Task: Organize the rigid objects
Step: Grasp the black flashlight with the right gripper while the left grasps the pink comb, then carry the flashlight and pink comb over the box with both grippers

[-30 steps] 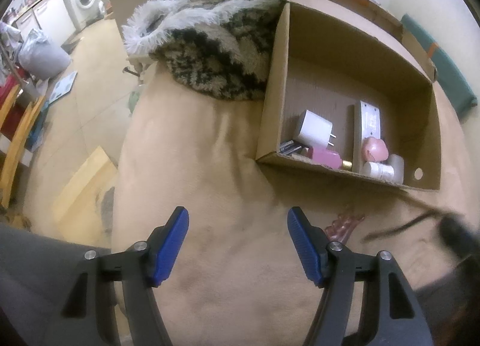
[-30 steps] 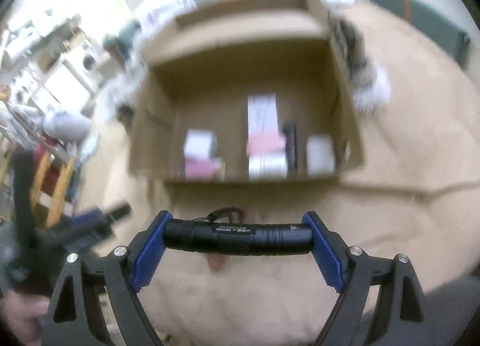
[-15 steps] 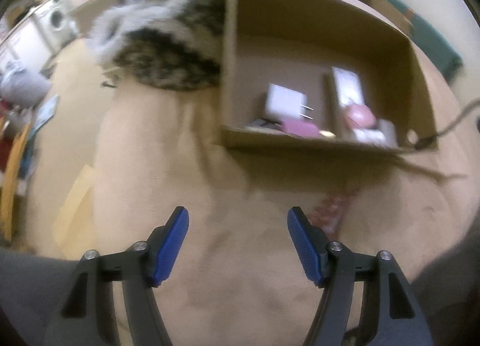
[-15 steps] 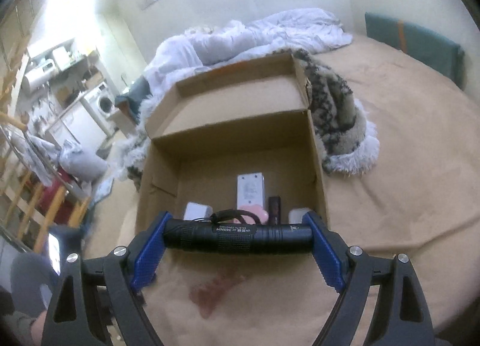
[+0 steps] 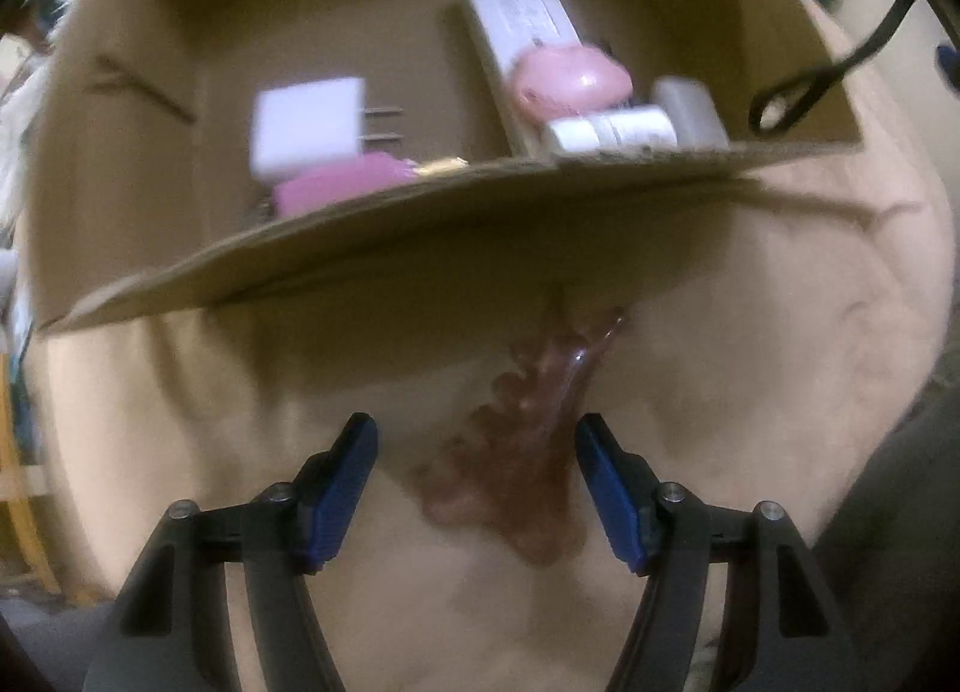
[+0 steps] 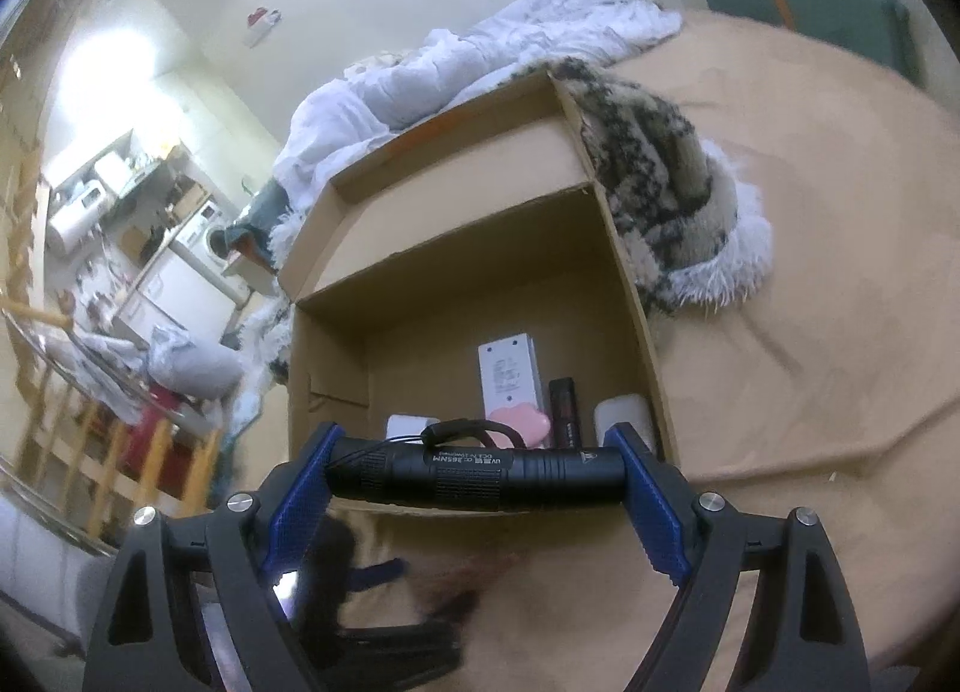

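On the tan bed sits an open box holding a white charger, pink pieces and a white pack. Right tongs clamp a black torch crosswise above the box's near edge. Left tongs stand apart astride a reddish clip, lying lengthwise toward the box.

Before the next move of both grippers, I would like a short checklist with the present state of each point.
1. Right gripper clamps the black flashlight end to end: ok.
2. Flashlight is over the cardboard box, near its front wall: ok.
3. Free floor in the box for the flashlight, beside the white adapter and pink item: cannot tell.
4. Left gripper is open: ok.
5. Brown hair claw clip on the bed lies between the left fingers, not yet gripped: ok.
6. Flashlight's wrist strap hangs clear of the box wall: cannot tell.
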`<action>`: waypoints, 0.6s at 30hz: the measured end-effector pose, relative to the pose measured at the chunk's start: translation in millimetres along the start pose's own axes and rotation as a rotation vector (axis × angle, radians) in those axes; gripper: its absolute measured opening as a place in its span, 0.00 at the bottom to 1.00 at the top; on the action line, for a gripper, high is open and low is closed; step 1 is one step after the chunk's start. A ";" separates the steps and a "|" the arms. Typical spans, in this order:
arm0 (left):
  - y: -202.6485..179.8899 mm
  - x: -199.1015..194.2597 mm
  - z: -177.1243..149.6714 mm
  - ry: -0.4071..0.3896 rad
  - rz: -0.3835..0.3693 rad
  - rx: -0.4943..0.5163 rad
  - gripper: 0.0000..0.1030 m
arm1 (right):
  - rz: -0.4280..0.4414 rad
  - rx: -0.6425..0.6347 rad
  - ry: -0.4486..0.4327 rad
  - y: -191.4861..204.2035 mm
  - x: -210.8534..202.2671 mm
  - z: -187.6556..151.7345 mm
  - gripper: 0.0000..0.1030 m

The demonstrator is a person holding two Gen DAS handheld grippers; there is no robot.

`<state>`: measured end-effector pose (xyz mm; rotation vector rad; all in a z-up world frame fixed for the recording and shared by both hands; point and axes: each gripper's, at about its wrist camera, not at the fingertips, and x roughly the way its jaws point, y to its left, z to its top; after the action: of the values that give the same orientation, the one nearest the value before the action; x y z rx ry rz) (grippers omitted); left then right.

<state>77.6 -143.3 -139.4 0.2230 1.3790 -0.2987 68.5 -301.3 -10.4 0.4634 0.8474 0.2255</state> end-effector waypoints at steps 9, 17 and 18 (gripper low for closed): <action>-14.1 12.4 17.9 0.014 0.040 0.098 0.43 | 0.039 0.047 0.038 -6.0 8.7 1.4 0.90; -1.9 -0.3 21.7 -0.002 0.019 0.061 0.27 | 0.036 0.048 0.053 -6.6 11.4 0.9 0.90; 2.3 -1.4 22.7 -0.002 0.017 0.046 0.27 | 0.034 0.047 0.055 -6.5 11.6 0.8 0.90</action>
<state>99.2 -148.5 -134.1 0.2719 1.3683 -0.3168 76.7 -302.9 -20.9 0.5179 0.9001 0.2510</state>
